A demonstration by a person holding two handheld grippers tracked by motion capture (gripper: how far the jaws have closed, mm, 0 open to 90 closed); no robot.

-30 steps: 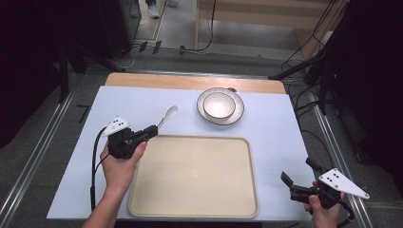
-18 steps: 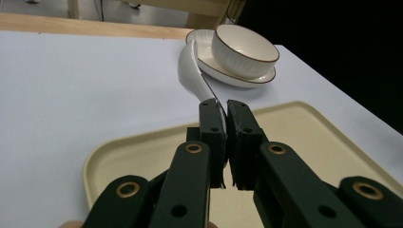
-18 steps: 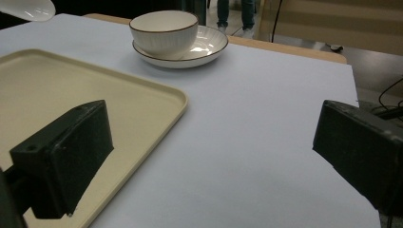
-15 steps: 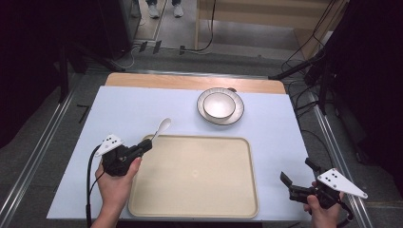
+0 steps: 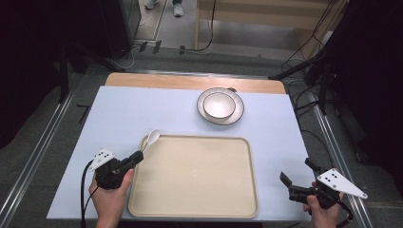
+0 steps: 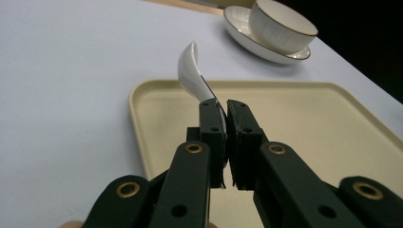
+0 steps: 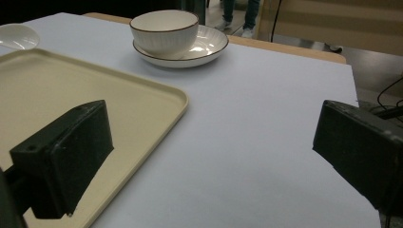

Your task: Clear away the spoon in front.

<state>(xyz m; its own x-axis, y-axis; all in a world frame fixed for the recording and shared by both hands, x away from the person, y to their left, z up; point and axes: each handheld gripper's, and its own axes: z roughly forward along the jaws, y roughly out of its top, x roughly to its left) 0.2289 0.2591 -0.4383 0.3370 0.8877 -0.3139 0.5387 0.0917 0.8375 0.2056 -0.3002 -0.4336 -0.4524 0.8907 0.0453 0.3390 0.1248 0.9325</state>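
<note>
White ceramic spoon (image 6: 192, 71) was held clenched by the handle in the left hand-held gripper (image 5: 138, 156) above the beige tray's (image 5: 199, 209) far-left corner, not yet laid down; right hand-held gripper (image 5: 299, 175) was held released, idle.

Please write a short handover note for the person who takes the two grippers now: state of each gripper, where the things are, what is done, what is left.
Left gripper: shut on the white spoon by its handle, bowl end above the tray's near-left corner.
Right gripper: open, holding nothing, at the table's right edge beside the tray.
Bowl sits on its saucer behind the tray.
Done: spoon picked up.
Left: probably set the spoon down in the tray; bowl and saucer untouched.
</note>
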